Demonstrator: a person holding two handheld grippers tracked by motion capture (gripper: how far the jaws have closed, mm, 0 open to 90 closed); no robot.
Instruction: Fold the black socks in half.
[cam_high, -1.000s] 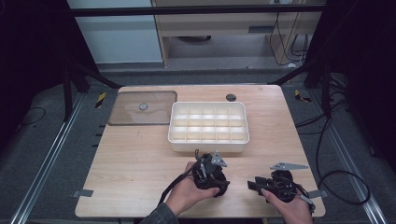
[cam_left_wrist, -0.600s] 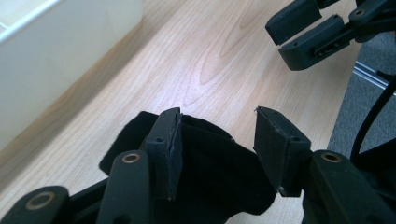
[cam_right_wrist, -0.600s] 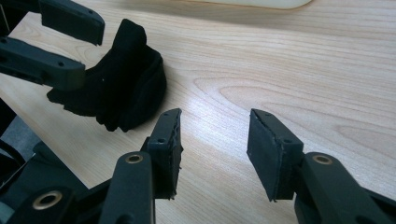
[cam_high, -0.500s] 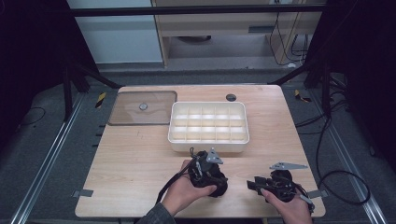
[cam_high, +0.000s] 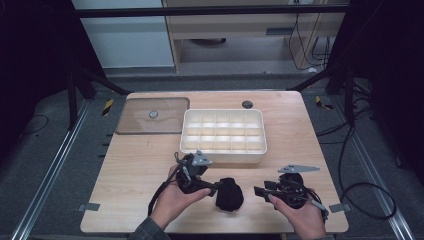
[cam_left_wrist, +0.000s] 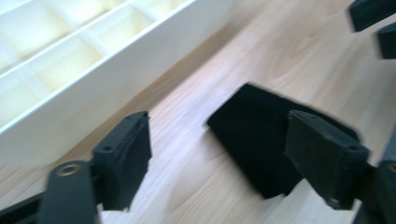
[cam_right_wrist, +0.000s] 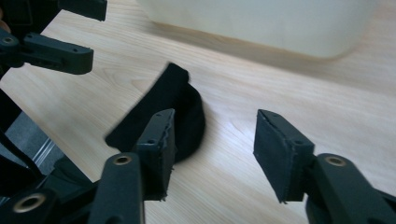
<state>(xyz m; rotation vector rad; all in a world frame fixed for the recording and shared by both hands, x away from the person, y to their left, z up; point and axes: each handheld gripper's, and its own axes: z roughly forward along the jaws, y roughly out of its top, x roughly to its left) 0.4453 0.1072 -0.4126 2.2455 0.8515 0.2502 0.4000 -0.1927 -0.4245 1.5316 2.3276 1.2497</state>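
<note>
Black cloth bundle (cam_high: 229, 194) lies loose on the tabletop (cam_high: 140, 170), between the left tongs (cam_high: 212, 187) and right tongs (cam_high: 260, 191), touching neither. Left jaws have just been opening and stand wide, nothing held; right jaws also just widened, empty. Cloth looks soft, light and floppy; best pinched at a raised fold. Beyond the tongs, the white divided box (cam_high: 223, 134) appears empty; its clear lid (cam_high: 152, 115) lies beside it.

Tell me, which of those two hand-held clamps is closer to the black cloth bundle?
The left gripper, at the picture's left: its tips reach the black bundle on the table, while the right gripper stands off across a strip of bare wood.
</note>
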